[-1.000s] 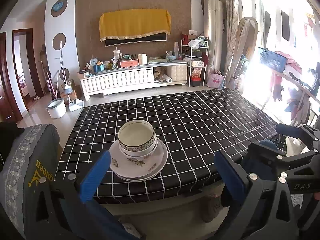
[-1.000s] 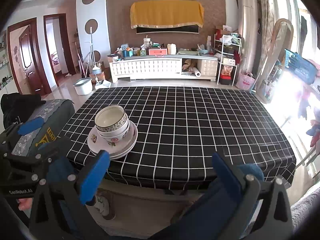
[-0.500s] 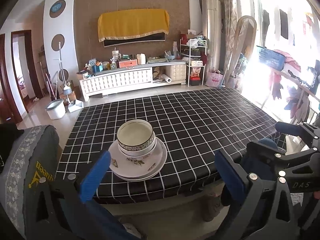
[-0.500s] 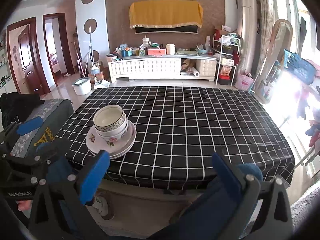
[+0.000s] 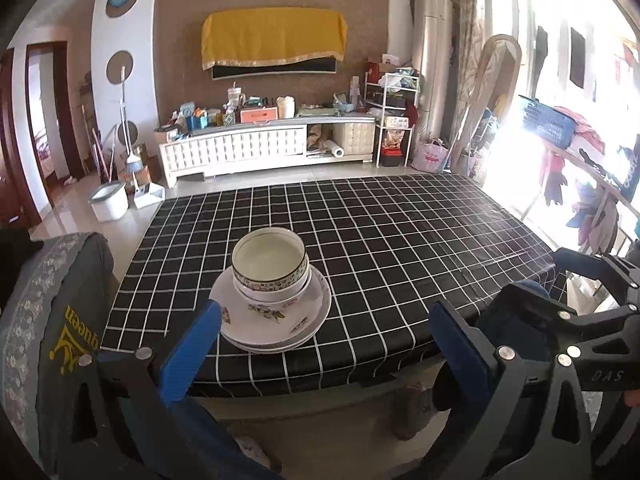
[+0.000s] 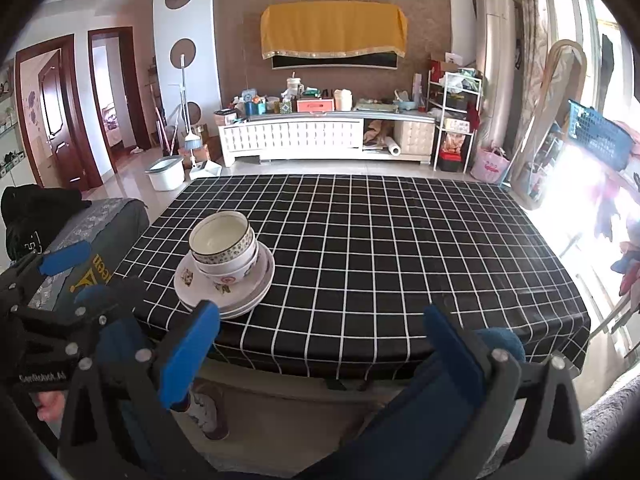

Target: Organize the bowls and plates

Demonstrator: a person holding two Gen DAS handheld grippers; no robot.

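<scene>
Stacked white bowls (image 5: 270, 270) with patterned rims sit on stacked floral plates (image 5: 276, 320) near the front left of a table with a black checked cloth (image 5: 400, 248). The stack also shows in the right wrist view, bowls (image 6: 224, 246) on plates (image 6: 228, 292). My left gripper (image 5: 324, 344) is open and empty, held off the table's front edge just short of the stack. My right gripper (image 6: 320, 340) is open and empty, also before the front edge, to the right of the stack. Each gripper shows in the other's view, the right one (image 5: 592, 292) and the left one (image 6: 56, 280).
A grey chair back with yellow lettering (image 5: 56, 320) stands at the table's left. A white TV cabinet (image 5: 264, 148) with clutter lies beyond the table. A drying rack with clothes and a blue basket (image 5: 548, 120) stands at the right by bright windows.
Both views have shifted only slightly; the stack sits a touch nearer and more to the left in the right wrist view. Both grippers stay open.
</scene>
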